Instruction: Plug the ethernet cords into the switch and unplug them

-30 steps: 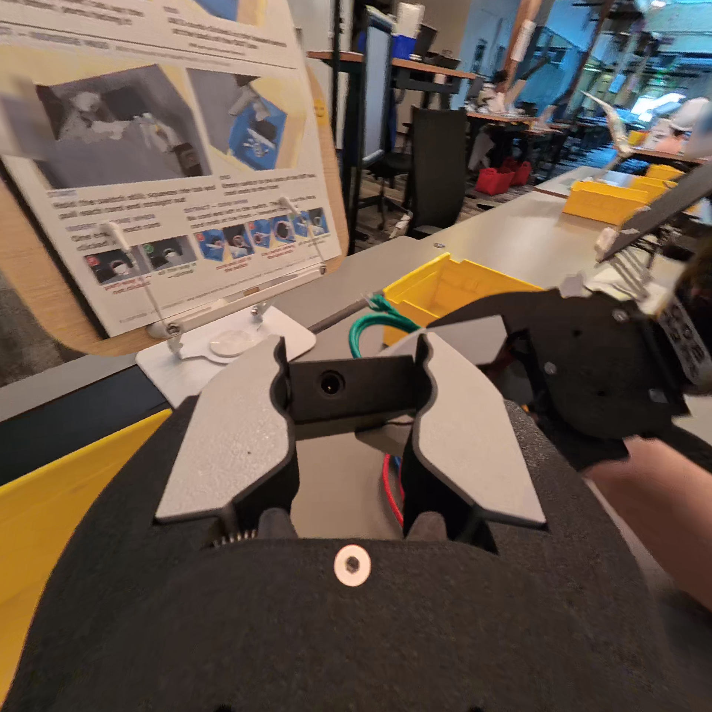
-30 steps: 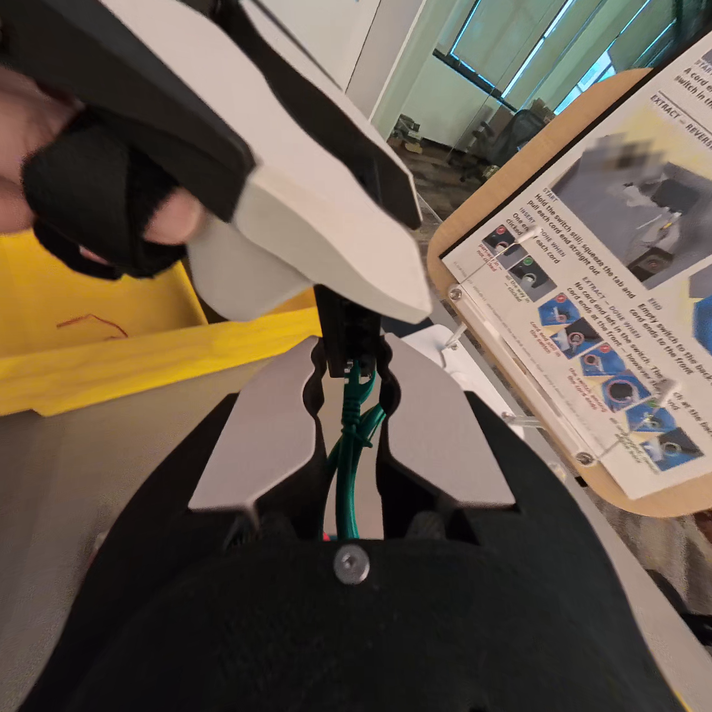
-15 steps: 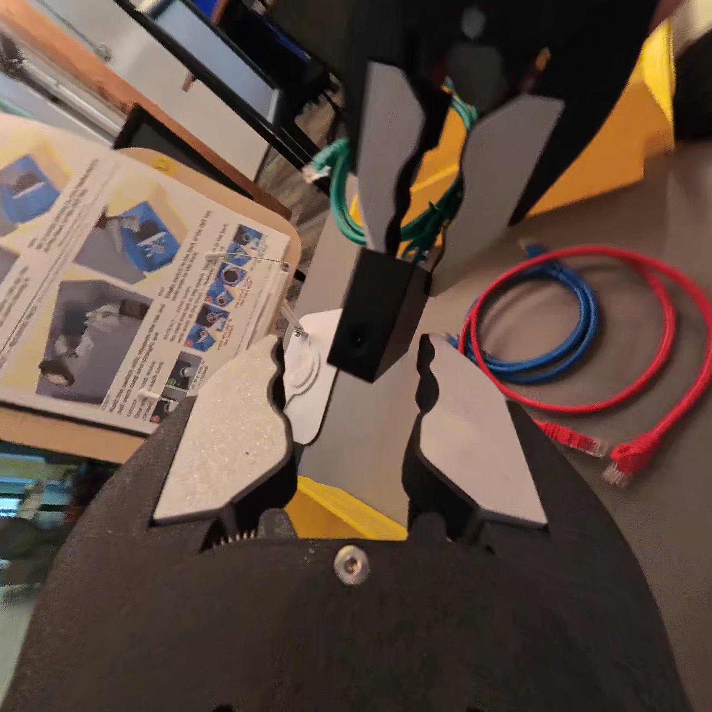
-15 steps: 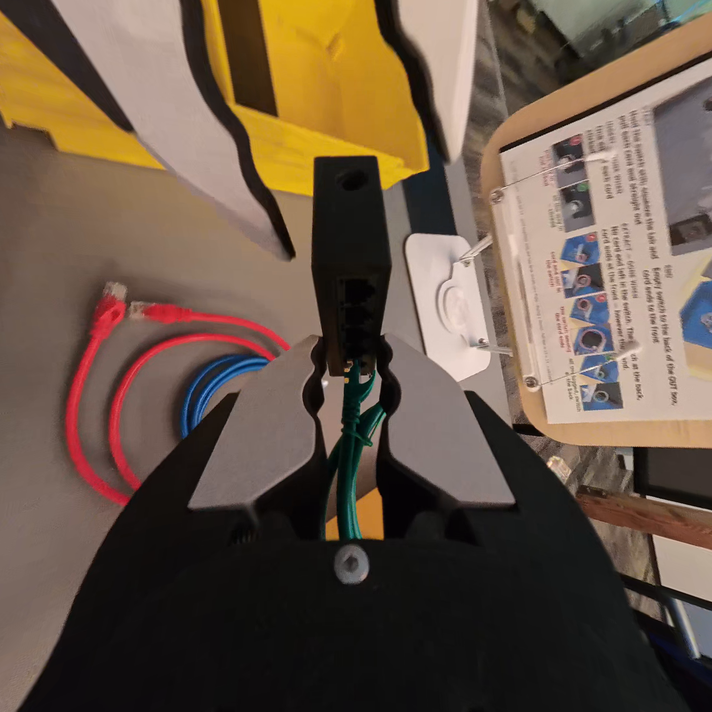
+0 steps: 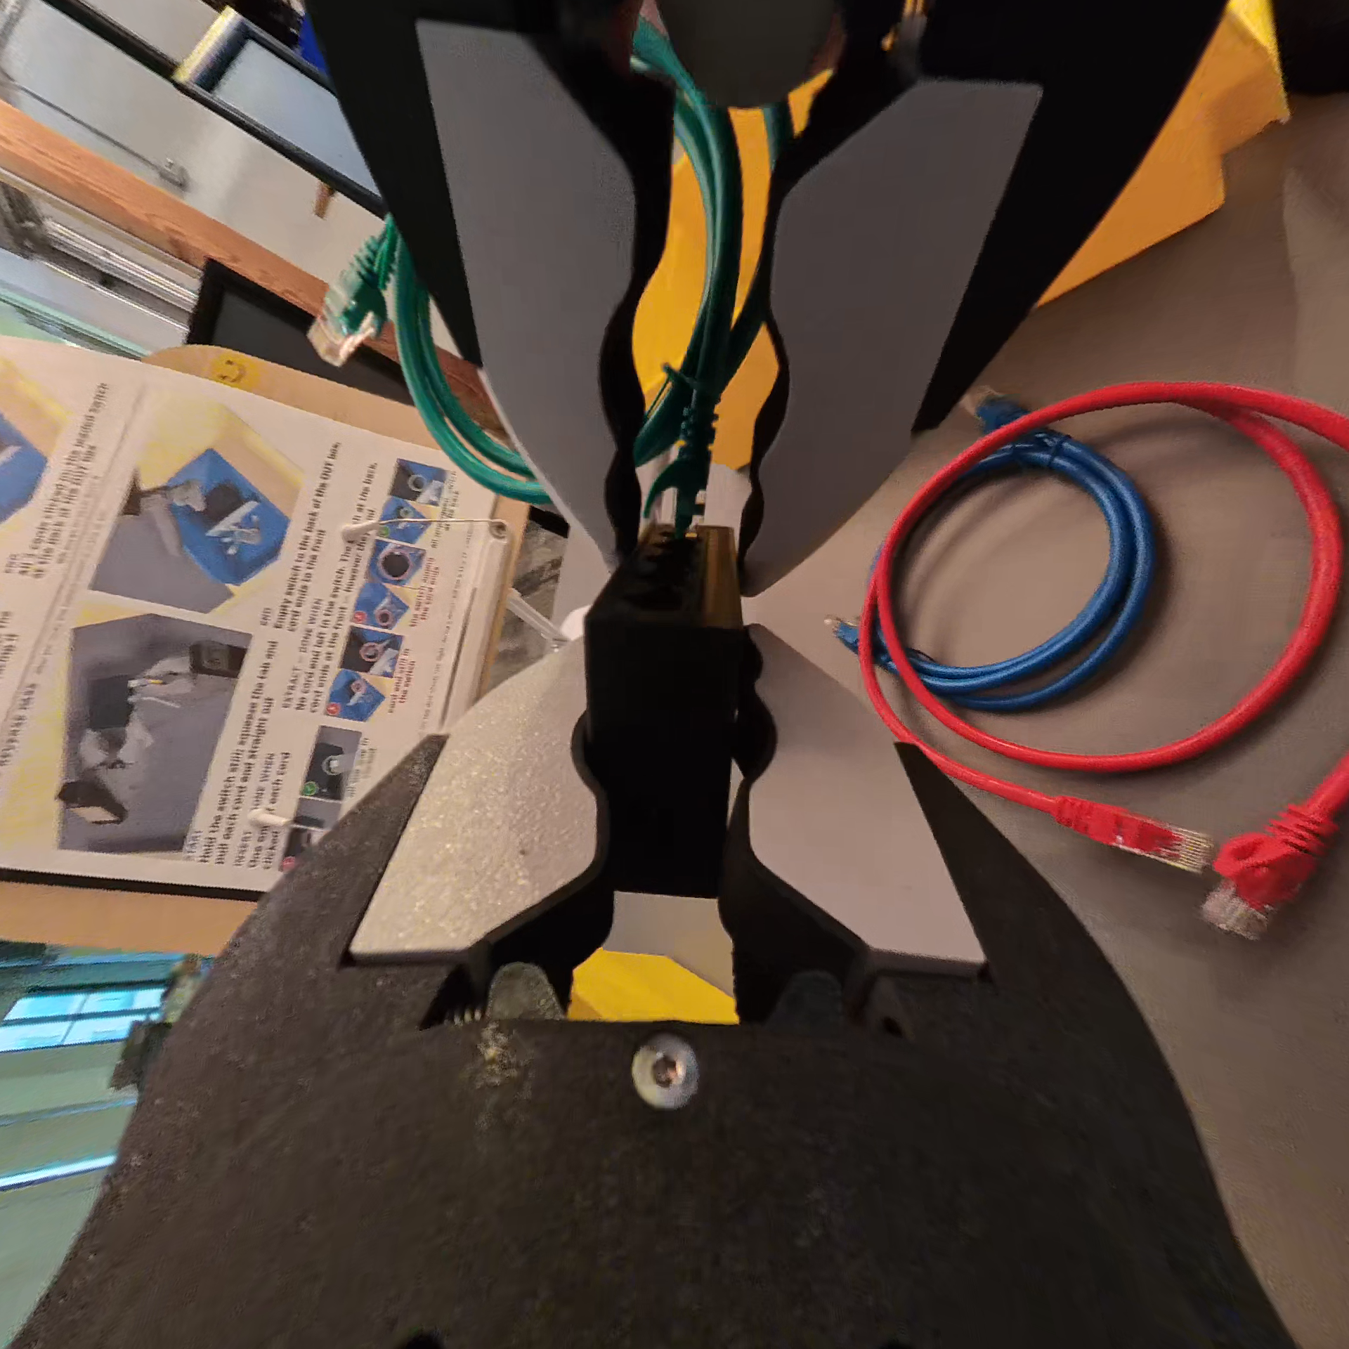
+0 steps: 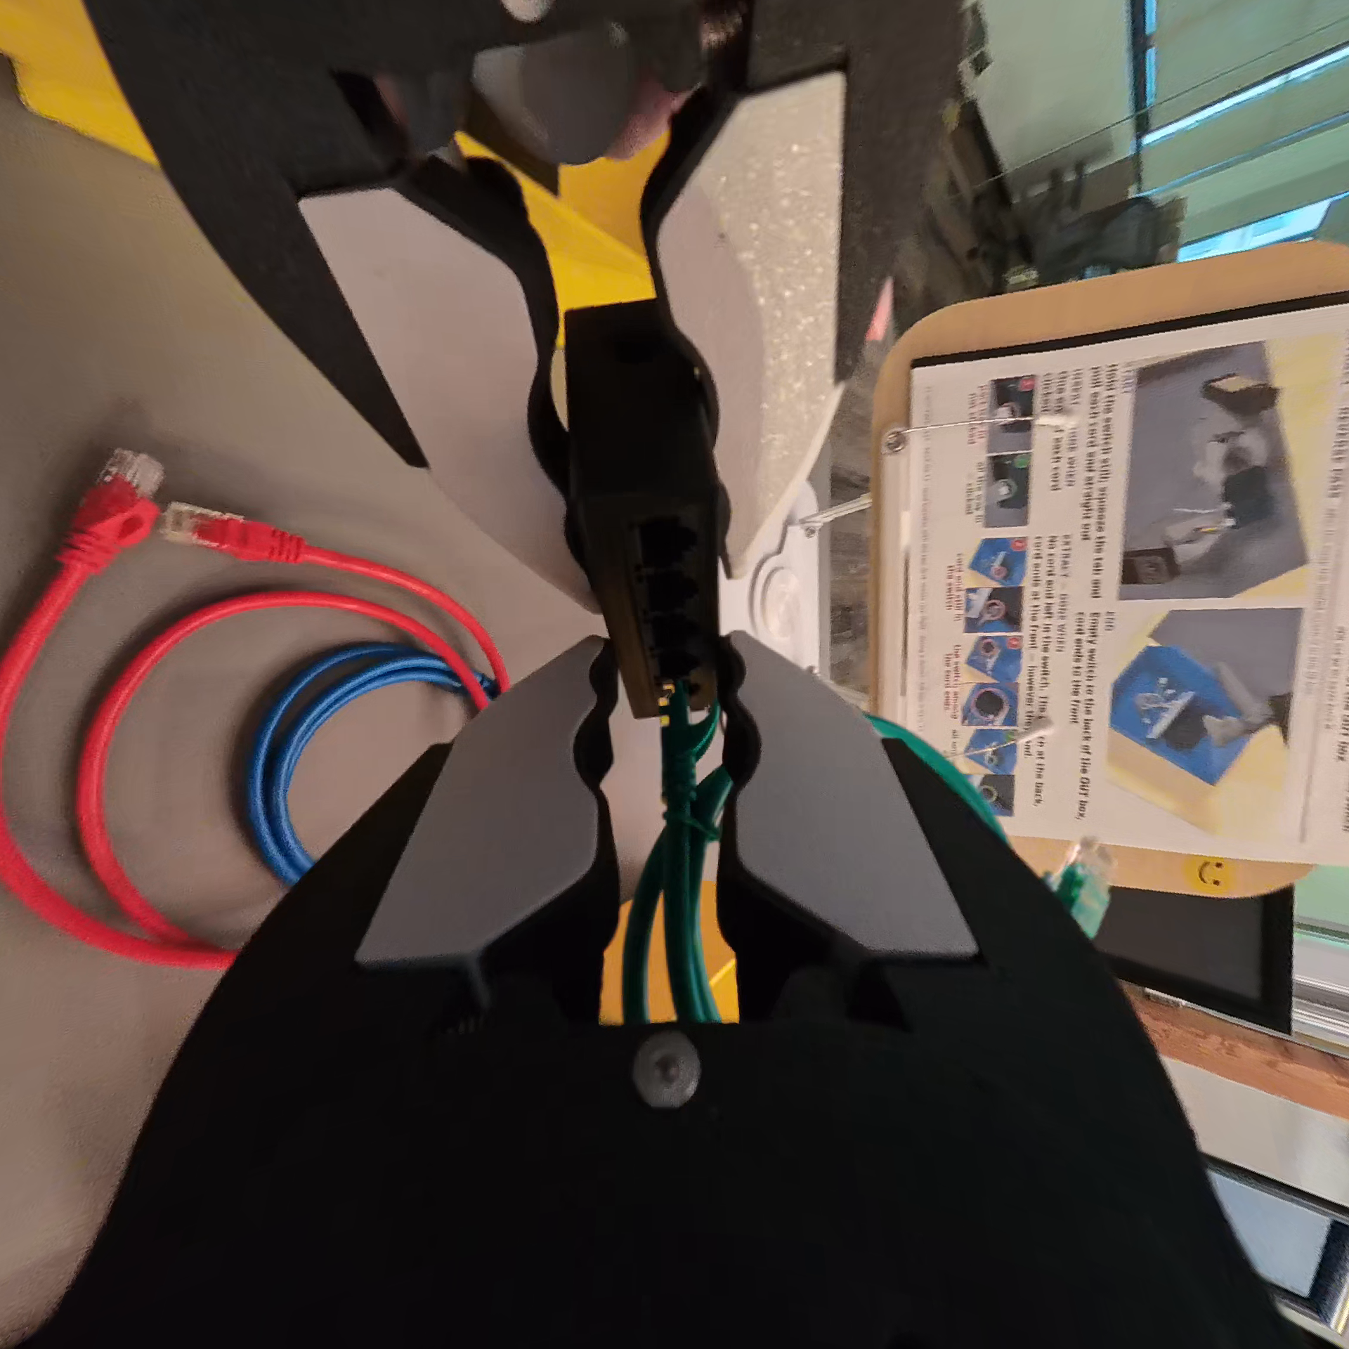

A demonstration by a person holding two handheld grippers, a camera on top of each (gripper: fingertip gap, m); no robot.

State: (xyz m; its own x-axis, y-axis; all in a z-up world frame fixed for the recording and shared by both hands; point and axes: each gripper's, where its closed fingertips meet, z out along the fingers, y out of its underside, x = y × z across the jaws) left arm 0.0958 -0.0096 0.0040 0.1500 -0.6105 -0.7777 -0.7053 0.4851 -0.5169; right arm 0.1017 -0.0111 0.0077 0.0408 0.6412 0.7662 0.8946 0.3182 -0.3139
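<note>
1. Two grippers meet on the switch point(image 5: 660, 737), mid-frame, held off the table.
2. Left gripper point(image 5: 666, 719) fingers pinch its body, likely steadying it.
3. Right gripper point(image 6: 660, 682) fingers close on its port end, around the plugged green cord point(image 6: 679, 839).
4. Red cord point(image 5: 1307, 584) and blue cord point(image 5: 1095, 584) lie coiled at right, unplugged.

- Grey table point(image 5: 1204, 306) carries the load.
- Coiled blue cord point(image 5: 1051, 577) lies flat on it.
- Red cord point(image 5: 1285, 584) loops around the blue cord.
- Yellow bin point(image 5: 1139, 197) sits beyond the blue cord.

Black switch point(image 5: 660, 737), green cord point(image 5: 701, 292) plugged in
</note>
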